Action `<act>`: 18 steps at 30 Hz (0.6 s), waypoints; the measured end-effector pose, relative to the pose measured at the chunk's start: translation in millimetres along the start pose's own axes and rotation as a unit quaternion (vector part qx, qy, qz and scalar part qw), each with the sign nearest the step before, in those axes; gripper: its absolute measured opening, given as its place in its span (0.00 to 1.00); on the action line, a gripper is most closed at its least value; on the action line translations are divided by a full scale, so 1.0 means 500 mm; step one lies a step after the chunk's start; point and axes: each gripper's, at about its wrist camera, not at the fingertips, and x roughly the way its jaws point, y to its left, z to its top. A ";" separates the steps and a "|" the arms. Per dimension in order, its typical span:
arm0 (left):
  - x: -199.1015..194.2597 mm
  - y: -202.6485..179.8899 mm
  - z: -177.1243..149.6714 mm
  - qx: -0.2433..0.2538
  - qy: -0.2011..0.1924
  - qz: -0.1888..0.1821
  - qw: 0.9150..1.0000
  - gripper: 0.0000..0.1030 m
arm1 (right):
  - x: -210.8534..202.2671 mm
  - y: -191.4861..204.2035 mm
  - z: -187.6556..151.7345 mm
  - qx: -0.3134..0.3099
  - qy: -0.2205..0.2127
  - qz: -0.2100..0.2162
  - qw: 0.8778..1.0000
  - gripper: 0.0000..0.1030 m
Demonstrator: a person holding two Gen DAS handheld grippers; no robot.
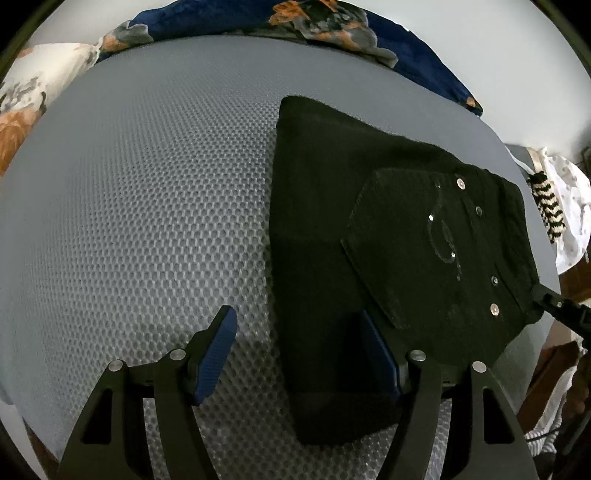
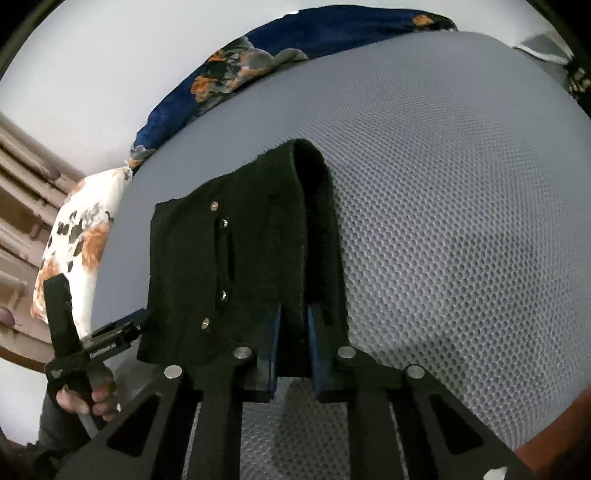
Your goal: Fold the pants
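Pants (image 1: 332, 229) nearly folded on mattress (image 1: 147, 203). Left claw (image 1: 299, 354) wide around near edge; right claw (image 2: 293, 325) pinching black fabric. Next: lay down, release.

One pair of black pants (image 1: 369, 236) is seen, folded, on one grey mesh surface (image 1: 140, 221). Four metal studs are counted on the pants. Two grippers are counted: the left gripper (image 1: 299, 354) and the right gripper (image 2: 293, 347). One floral blanket (image 1: 332, 22) and one patterned pillow (image 2: 77, 236) are counted at the far side.
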 end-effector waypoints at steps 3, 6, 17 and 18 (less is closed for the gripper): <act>0.002 -0.003 -0.008 0.008 -0.001 0.008 1.000 0.67 | 0.017 -0.017 -0.004 0.014 0.005 0.000 1.000 0.11; 0.009 -0.021 0.000 0.017 -0.004 0.019 1.000 0.67 | 0.020 -0.018 -0.004 0.015 0.006 -0.001 1.000 0.11; 0.013 -0.035 0.017 0.022 -0.005 0.023 0.999 0.67 | 0.018 -0.003 0.020 -0.007 0.006 -0.028 1.000 0.39; 0.011 -0.033 0.020 0.023 -0.006 0.024 0.999 0.67 | 0.019 -0.004 0.027 -0.009 0.008 -0.025 1.000 0.41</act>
